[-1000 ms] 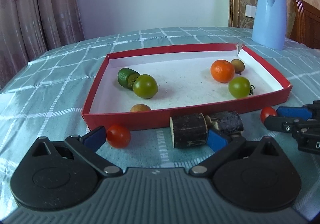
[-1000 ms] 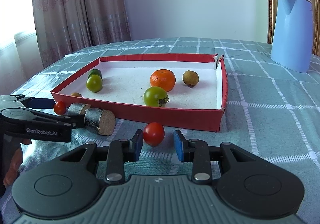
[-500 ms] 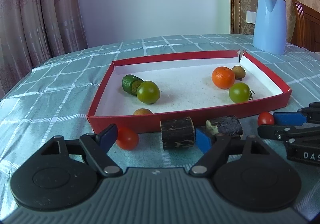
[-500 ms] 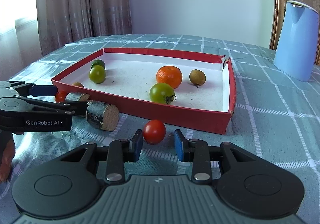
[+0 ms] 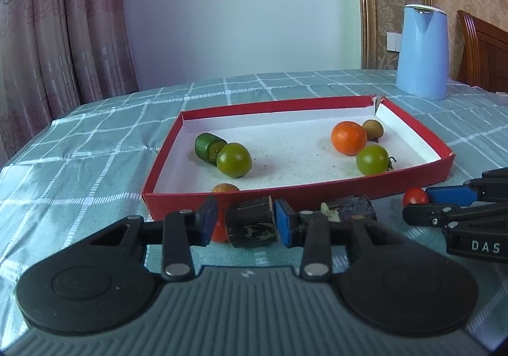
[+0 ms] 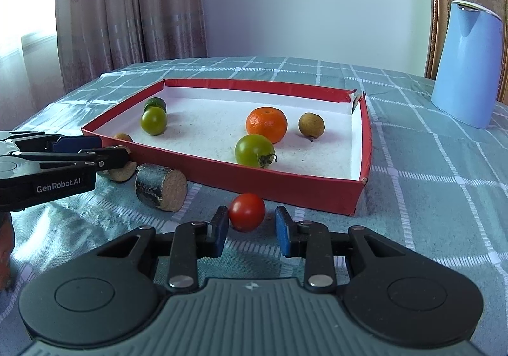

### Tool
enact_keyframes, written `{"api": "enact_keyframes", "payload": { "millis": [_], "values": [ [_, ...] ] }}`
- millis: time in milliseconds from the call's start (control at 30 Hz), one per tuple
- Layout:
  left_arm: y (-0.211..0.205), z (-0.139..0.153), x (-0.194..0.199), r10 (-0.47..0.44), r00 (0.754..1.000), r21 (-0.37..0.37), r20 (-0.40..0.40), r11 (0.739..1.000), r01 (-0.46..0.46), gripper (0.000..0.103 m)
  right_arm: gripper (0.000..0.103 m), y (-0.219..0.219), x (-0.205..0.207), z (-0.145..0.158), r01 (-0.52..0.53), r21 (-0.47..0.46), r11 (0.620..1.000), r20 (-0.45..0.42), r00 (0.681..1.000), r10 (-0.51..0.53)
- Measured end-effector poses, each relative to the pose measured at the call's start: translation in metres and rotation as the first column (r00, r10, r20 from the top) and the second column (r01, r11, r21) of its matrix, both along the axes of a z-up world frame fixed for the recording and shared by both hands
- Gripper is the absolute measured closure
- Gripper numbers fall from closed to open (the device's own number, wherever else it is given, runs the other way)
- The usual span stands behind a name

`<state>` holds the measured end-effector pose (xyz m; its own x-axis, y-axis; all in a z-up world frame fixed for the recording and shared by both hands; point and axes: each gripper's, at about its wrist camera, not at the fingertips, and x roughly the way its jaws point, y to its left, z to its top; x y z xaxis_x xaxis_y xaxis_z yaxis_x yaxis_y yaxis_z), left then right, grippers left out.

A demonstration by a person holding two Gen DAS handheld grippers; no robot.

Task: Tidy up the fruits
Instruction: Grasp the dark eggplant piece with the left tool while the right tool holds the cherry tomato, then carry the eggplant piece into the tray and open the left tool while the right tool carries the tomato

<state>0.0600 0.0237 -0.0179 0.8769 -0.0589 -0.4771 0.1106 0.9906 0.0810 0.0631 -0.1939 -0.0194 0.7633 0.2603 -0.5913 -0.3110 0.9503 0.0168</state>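
My left gripper (image 5: 246, 221) is closing around a dark cane piece (image 5: 250, 226) on the cloth. Its right pad meets the piece's end and a thin gap stays at the left pad. A red cherry tomato (image 5: 219, 232) peeks out beside that left pad. My right gripper (image 6: 250, 230) is closing slightly, and a second red tomato (image 6: 247, 211) sits between its fingertips with a gap at the right pad. The red tray (image 6: 254, 184) behind holds a mandarin (image 6: 266, 124), green tomatoes and other small fruit. The left gripper (image 6: 112, 149) also shows in the right wrist view.
Another cane piece (image 6: 160, 186) lies between the two grippers in front of the tray's front wall (image 5: 301, 194). A blue kettle (image 5: 422, 51) stands at the back right on the checked tablecloth. Curtains hang at the far left, and a wooden chair stands behind the kettle.
The left jaws have swung in from wide open to a narrow gap around the cane piece. The right gripper has stayed at its tomato with almost the same gap.
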Motion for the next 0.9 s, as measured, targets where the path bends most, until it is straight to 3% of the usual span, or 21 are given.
{"api": "enact_keyframes", "payload": {
  "millis": [33, 500, 900],
  "values": [
    [0.000, 0.000, 0.000, -0.008, 1.000, -0.007, 0.000, 1.000, 0.008, 0.073, 0.072, -0.001, -0.001, 0.000, 0.004, 0.003, 1.000, 0.004, 1.000, -0.004],
    [0.008, 0.010, -0.028, -0.020, 0.997, -0.054, 0.078, 0.998, 0.024, 0.073, 0.082, -0.009, -0.007, 0.007, 0.017, 0.045, 0.999, 0.057, 0.998, -0.019],
    [0.007, 0.013, -0.019, -0.022, 0.998, -0.072, 0.056, 0.997, 0.026, 0.073, 0.086, -0.034, -0.010, 0.012, 0.051, 0.122, 0.991, 0.055, 0.997, -0.058]
  ]
}}
